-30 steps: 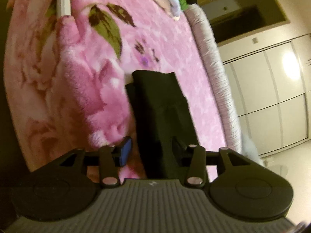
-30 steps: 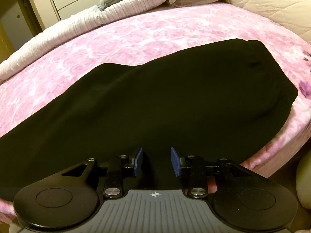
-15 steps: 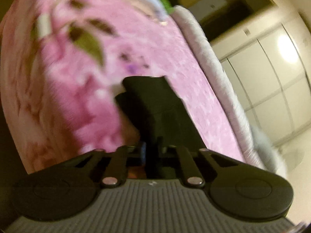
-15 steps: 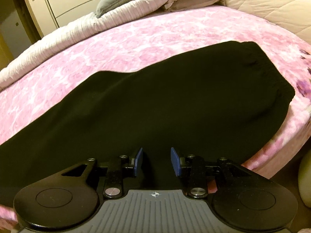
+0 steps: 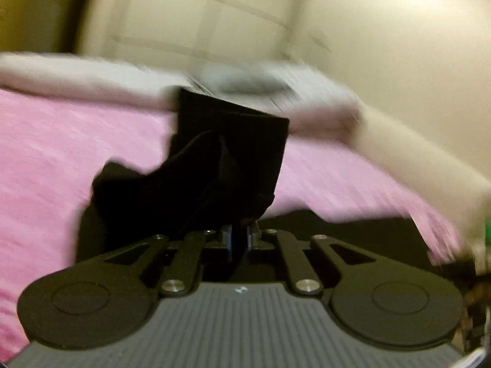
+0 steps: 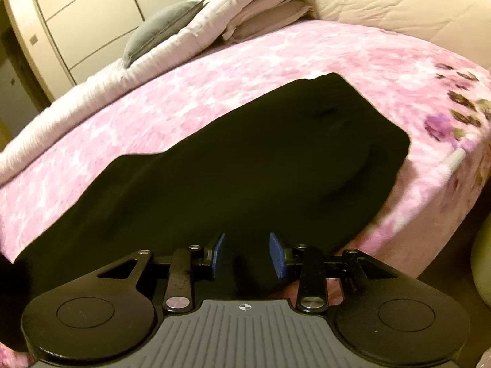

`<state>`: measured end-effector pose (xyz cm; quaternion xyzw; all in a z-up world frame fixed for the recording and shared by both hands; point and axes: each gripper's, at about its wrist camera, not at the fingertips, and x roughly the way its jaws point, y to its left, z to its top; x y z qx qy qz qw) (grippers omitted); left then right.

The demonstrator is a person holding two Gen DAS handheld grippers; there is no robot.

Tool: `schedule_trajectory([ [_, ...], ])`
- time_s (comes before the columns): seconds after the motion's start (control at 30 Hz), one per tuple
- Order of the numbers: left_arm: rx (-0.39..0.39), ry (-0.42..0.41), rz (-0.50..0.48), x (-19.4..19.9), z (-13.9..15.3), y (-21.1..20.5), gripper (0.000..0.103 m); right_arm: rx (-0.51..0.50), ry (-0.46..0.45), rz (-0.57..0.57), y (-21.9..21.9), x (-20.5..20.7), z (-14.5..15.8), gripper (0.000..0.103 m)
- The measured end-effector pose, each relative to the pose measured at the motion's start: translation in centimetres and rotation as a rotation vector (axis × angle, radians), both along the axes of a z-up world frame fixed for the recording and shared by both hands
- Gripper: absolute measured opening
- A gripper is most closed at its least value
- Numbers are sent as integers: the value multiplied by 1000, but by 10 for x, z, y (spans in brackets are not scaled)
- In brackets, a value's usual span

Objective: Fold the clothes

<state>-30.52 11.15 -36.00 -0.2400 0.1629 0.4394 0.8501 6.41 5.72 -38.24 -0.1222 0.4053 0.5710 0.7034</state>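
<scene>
The left claw, clamped on the black fabric garment's lifted end, could drop it mid-swing; the right claw gaped apart.

Matt black knit cloth of the trousers on fluffy pink floral fleece blanket; crinkled white quilted duvet behind; smooth satin cupboard panels; matt black plastic gripper arms, ribbed blue pads.
</scene>
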Motion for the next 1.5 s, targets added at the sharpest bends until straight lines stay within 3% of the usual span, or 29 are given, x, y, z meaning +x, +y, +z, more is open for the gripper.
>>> schedule_trajectory([
  [0.1,-139,148,-50,45,-45,4,10,5,38,-16,-5,7,2,36],
  [0.13,-144,166,-48,48,-48,2,10,11,55,-18,-6,8,4,36],
  [0.23,-160,129,-95,35,-35,-3,14,48,119,-9,-12,9,9,36],
  [0.37,-210,-17,-118,-14,-5,1,20,76,270,41,-7,-1,7,36],
  [0.63,-272,12,125,-73,-13,36,18,32,618,213,24,-62,-18,36],
  [0.77,-304,-2,195,-93,-19,49,18,-34,678,224,40,-87,-35,36],
  [0.87,-318,-28,212,-105,-21,50,18,-59,657,222,51,-101,-43,36],
  [0.97,-332,-54,217,-113,-23,52,18,-15,643,223,58,-109,-45,35],
  [1.0,-332,-56,215,-113,-22,54,18,0,627,225,61,-113,-45,17],
  [1.03,-331,-58,213,-114,-21,56,18,19,595,227,63,-116,-46,5],
  [1.17,-321,-65,195,-112,-16,65,18,168,455,275,45,-123,-31,4],
  [1.23,-296,-68,163,-106,-6,72,18,259,339,283,34,-117,-11,4],
  [1.37,-284,-99,83,-82,6,85,18,381,153,201,16,-76,19,4],
  [1.47,-308,-105,13,-51,0,92,18,375,65,78,7,-33,20,4],
  [1.5,-316,-99,-9,-40,-3,94,18,337,89,37,7,-20,13,5],
])
